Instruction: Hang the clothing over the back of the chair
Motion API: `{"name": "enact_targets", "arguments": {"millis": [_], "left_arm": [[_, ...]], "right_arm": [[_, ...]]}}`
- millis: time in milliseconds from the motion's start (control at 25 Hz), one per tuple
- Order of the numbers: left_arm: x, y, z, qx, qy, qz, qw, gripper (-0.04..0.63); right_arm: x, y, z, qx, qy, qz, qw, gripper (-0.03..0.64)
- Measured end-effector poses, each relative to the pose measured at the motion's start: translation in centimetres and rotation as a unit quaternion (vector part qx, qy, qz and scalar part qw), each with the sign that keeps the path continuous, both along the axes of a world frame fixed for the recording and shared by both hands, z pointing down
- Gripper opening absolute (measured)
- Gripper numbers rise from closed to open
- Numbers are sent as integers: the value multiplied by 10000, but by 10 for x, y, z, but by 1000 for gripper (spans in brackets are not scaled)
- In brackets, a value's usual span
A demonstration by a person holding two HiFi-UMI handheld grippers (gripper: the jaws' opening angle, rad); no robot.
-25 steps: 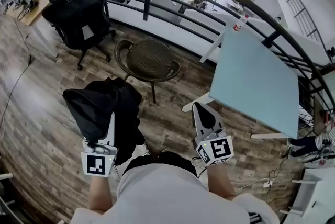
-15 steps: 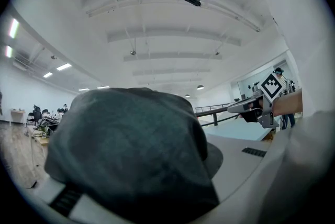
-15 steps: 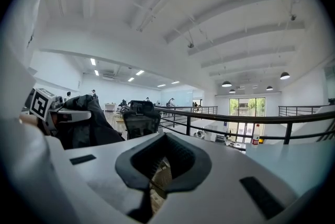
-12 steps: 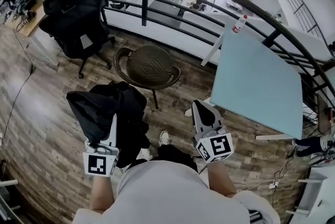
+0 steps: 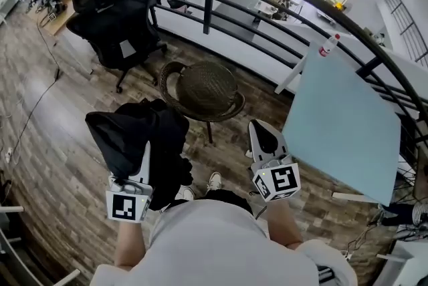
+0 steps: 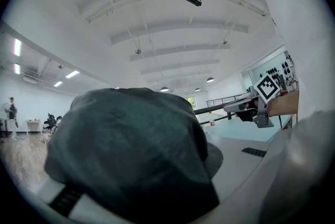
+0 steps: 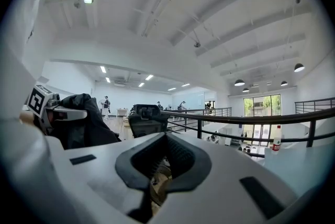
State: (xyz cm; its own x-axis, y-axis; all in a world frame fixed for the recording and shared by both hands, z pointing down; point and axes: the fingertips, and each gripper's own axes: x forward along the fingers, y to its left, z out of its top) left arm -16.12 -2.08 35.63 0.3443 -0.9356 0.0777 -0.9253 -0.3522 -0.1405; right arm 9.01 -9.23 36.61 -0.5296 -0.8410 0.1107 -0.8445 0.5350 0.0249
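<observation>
Seen from the head view, the left gripper (image 5: 145, 148) is clamped shut on a bunched black garment (image 5: 134, 134), which hangs over its jaws above the wood floor (image 5: 47, 144). The round wicker chair (image 5: 204, 89) stands just ahead and to that gripper's right, between the two grippers, not yet touched. The right gripper (image 5: 262, 134), its jaws together and empty, points past the chair's right side. Compared with a second ago, the chair sits closer to both grippers, and the grip on the garment is unchanged.
</observation>
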Motion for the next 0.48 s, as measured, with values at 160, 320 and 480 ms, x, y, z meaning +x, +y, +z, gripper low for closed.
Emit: {"name": "enact_targets", "arguments": {"millis": [160,320,480], "left_arm": [[5,-5,3,-104,-34,-95,9999,52],[7,-13,8,-232,-63,-176,9996,52],[5,-27,13,-337,-144,-254,9990,52]], "right_arm": [[-3,-12,11,-132,-61,-200,9997,18],[-8,-25,28,-341,-55,-348,9988,18],[-13,-29,42,-512,21,-510,9974,18]]}}
